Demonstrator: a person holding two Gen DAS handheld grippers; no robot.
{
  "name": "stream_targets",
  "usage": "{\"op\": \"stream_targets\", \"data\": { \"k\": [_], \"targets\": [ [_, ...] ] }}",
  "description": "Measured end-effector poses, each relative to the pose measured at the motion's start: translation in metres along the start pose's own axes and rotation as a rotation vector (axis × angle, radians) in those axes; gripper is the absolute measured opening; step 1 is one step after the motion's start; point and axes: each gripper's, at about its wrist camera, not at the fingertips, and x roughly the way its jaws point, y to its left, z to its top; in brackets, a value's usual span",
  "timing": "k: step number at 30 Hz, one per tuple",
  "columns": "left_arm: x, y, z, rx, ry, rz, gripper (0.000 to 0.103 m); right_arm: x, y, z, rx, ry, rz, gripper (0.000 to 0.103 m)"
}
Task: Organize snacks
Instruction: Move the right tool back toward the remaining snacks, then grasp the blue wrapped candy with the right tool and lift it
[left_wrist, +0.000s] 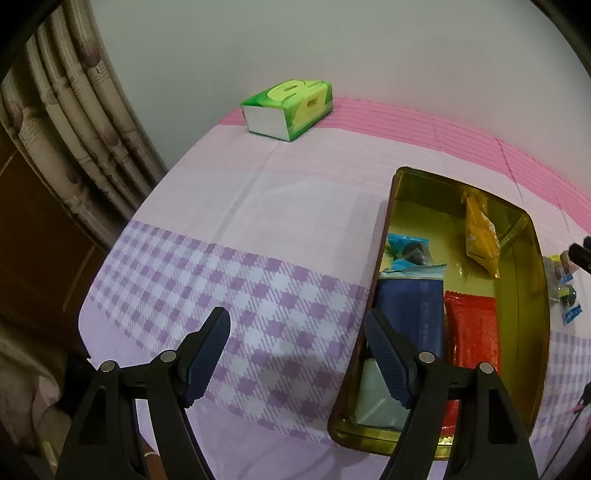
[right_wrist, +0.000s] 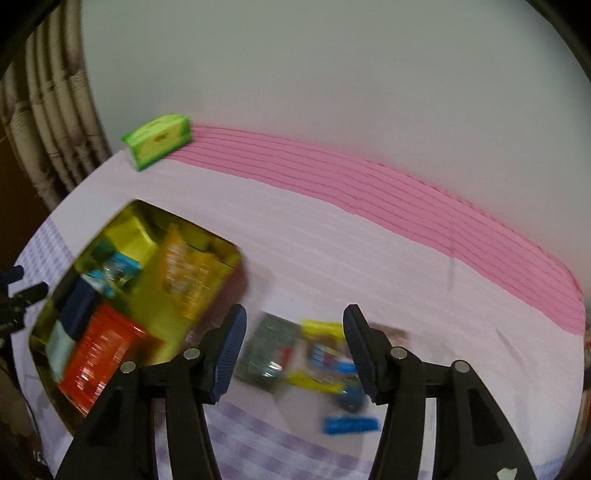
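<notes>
L gripper (left_wrist: 297, 354): fingers well apart, nothing btwn them, holding nothing. It hangs over the checked cloth (left_wrist: 221, 280), w/ its right finger (left_wrist: 388, 363) over the near-left edge of the gold tin (left_wrist: 524, 325); can't tell if it touches the rim.

R gripper (right_wrist: 293, 352): jaws part open, empty, pads clear of everything. Below and beyond the gap lie loose snack packets (right_wrist: 314, 358) on the cloth, blurred; a blue packet (right_wrist: 351, 424) sits nearer the camera.

Tin: open, oblong, long axis running from the L camera away toward the wall. Inside: dark blue packet (left_wrist: 412, 310) and red packet (left_wrist: 472, 332) side by side, lengthwise w/ the tin; light blue packets (left_wrist: 408, 251) beyond them; orange packet (left_wrist: 480, 236) leaning at the far end, upright-ish.

L view only: sharp look at the tin's contents, pale packet (left_wrist: 376, 398) at the near end. R view only: most of the loose snacks right of the tin, just beside it. Both: green tissue box (left_wrist: 288, 109) at the far edge by the wall.
</notes>
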Motion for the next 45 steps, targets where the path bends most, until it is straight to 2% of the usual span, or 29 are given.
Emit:
{"op": "stream_targets", "data": {
  "k": [7,15,24,26,31,34,39,45],
  "targets": [
    [0.002,-0.001,0.0,0.013,0.001,0.01,0.076,0.003,-0.034,-0.026,0.051,0.037,-0.03,0.052],
    [0.003,-0.004,-0.001,0.016,0.0,0.013,0.076,0.015,-0.036,-0.052,0.031,0.078,-0.038,0.052],
    [0.002,-0.006,-0.003,0.024,-0.01,0.021,0.076,0.039,-0.041,-0.057,0.041,0.087,-0.037,0.05],
    [0.002,-0.006,-0.004,0.023,-0.01,0.016,0.076,0.042,-0.044,-0.059,0.051,0.09,-0.026,0.044],
    [0.002,-0.01,-0.004,0.018,0.004,-0.001,0.076,0.042,-0.049,-0.062,0.081,0.062,-0.001,0.038],
    [-0.004,-0.019,-0.003,0.034,-0.002,-0.008,0.076,0.042,-0.05,-0.064,0.093,0.051,0.008,0.031],
    [-0.014,-0.039,-0.004,0.062,-0.013,-0.024,0.076,0.035,-0.059,-0.074,0.12,0.027,0.037,0.03],
    [-0.024,-0.078,-0.006,0.137,-0.01,-0.077,0.076,0.025,-0.084,-0.09,0.184,-0.002,-0.004,0.029]
  ]
}}
